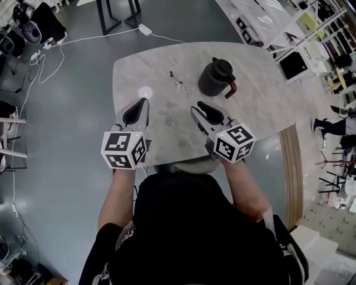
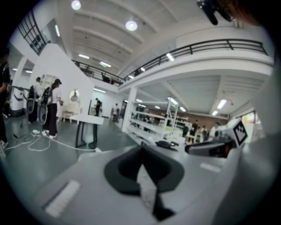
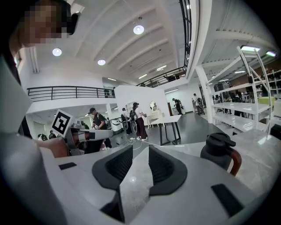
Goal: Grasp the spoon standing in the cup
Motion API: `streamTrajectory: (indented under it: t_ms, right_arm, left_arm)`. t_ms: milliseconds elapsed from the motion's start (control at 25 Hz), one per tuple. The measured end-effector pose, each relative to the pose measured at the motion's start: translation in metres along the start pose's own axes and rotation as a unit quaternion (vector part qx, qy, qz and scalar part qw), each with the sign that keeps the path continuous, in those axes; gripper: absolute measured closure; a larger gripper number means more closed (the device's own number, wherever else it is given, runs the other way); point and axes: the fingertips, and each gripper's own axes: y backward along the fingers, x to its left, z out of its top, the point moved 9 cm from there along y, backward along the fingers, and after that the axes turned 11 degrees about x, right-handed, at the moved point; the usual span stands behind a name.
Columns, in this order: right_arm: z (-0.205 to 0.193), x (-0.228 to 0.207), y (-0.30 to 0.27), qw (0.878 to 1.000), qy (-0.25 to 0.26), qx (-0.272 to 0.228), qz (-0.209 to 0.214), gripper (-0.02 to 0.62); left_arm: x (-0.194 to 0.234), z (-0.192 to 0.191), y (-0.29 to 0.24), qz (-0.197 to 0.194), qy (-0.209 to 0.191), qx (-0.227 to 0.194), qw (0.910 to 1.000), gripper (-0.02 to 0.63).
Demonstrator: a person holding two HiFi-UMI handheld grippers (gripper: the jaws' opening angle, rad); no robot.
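Observation:
A small clear cup (image 1: 179, 85) stands near the far middle of the pale marble table (image 1: 261, 111), with a thin spoon (image 1: 173, 75) upright in it. Both grippers hover over the table's near part, short of the cup. My left gripper (image 1: 143, 103) is to the cup's near left, its jaws pressed together with nothing between them (image 2: 141, 151). To the cup's near right, my right gripper (image 1: 200, 108) has its jaws apart and empty (image 3: 139, 151). Neither gripper view shows the cup or the spoon.
A black jug (image 1: 217, 78) with a brown handle stands just right of the cup and shows again as the jug (image 3: 219, 151). The table's rim curves close to my body. Cables and a dark frame (image 1: 119, 14) lie on the floor beyond. People stand far off.

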Motion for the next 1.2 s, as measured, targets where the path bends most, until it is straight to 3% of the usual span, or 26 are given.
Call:
streamTrajectory:
  t_ms: [360, 1200]
  right_arm:
    - [0.001, -0.026, -0.033, 0.999, -0.016, 0.026, -0.014, 0.474]
    - [-0.035, -0.112, -0.076, 0.993, -0.066, 0.099, 0.016, 0.465]
  left_arm:
    - [0.019, 0.003, -0.056, -0.037, -0.005, 0.033, 0.9988, 0.591]
    - [0.03, -0.011, -0.195, -0.044, 0.035, 0.12, 0.9912, 0.488]
